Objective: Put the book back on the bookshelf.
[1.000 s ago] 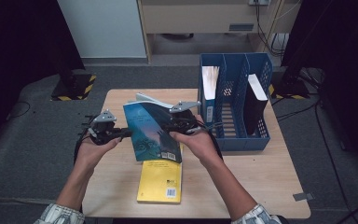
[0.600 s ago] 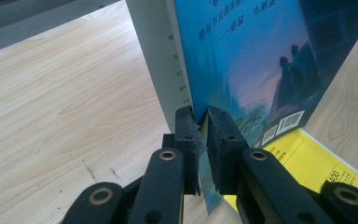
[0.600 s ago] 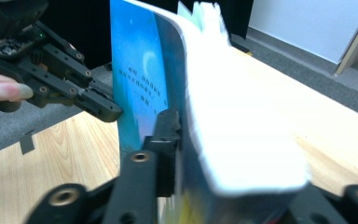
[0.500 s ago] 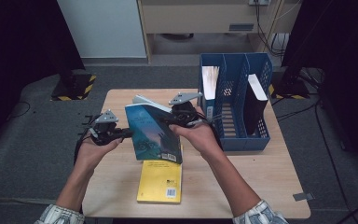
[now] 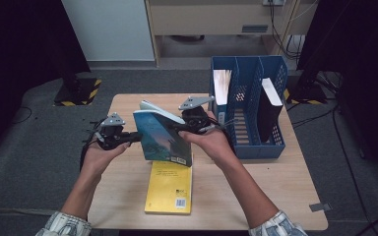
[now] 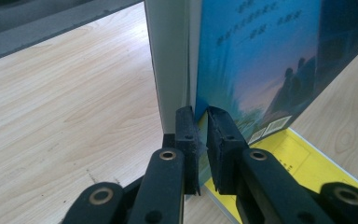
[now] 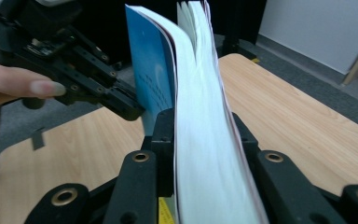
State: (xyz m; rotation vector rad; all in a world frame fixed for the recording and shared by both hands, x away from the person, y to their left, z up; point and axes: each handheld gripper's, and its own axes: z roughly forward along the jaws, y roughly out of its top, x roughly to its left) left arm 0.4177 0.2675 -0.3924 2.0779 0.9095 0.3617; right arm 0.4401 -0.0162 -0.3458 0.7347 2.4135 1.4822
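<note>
the blue book (image 5: 162,140) stands tilted above the wooden table (image 5: 123,105), held between both grippers. the left gripper (image 5: 133,138) pinches the book's cover edge with narrow jaws, and the right gripper (image 5: 174,129) clamps the page block from the opposite side. a yellow book (image 5: 170,187) lies flat just below it. a blue file rack (image 5: 248,105) stands at the table's right.
</note>
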